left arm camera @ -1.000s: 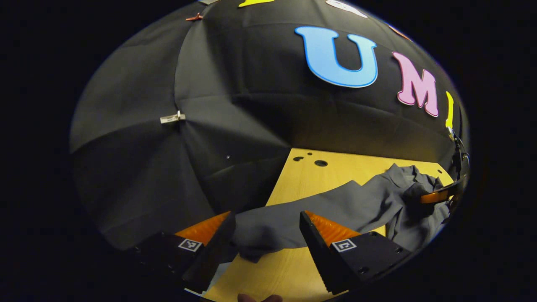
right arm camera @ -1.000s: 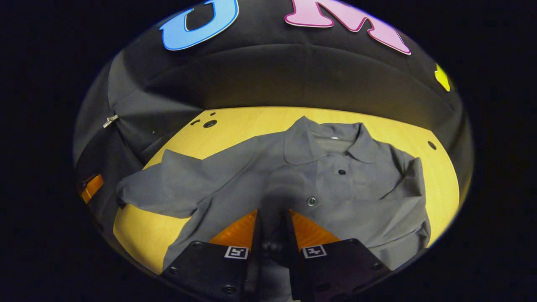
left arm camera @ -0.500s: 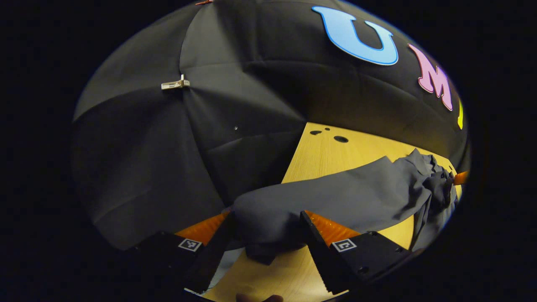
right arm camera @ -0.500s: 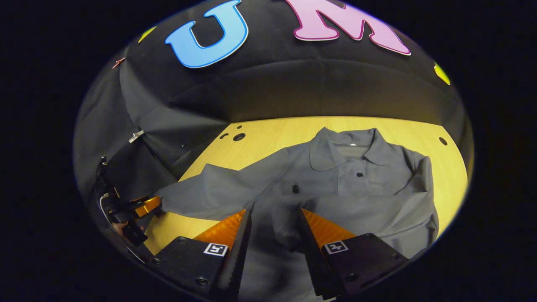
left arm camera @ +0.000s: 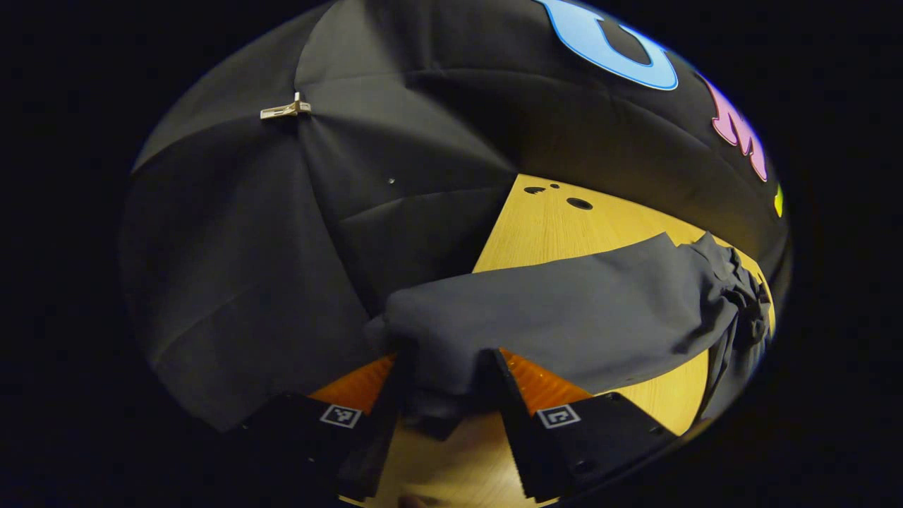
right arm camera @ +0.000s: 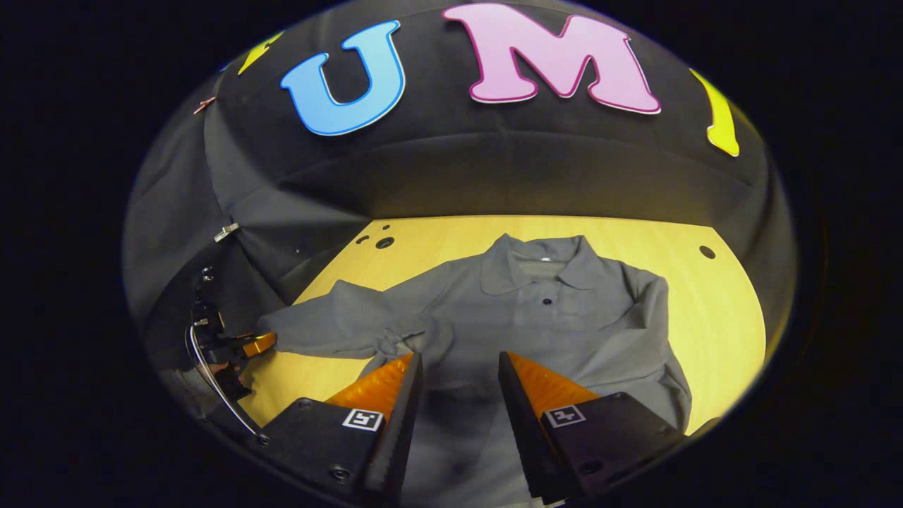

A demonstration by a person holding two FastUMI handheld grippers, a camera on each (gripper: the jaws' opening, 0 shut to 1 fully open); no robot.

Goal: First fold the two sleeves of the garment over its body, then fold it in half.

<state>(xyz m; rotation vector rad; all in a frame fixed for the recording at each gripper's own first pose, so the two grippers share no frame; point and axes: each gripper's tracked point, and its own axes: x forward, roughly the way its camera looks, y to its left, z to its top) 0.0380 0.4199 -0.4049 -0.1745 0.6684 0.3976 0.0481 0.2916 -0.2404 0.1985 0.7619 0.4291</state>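
Grey garment (right arm camera: 536, 317) lies collar-up in right gripper view, right gripper (right arm camera: 455, 367) spread; left gripper (left arm camera: 443, 370) pinches its sleeve (left arm camera: 564, 310).

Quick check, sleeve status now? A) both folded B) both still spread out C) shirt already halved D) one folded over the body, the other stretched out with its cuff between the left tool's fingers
D: in the right gripper view one sleeve lies folded over the shirt, while the other sleeve stretches out to the left tool, its cuff between the fingers.

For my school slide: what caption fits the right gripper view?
Open right gripper above grey collared shirt on yellow wooden table.
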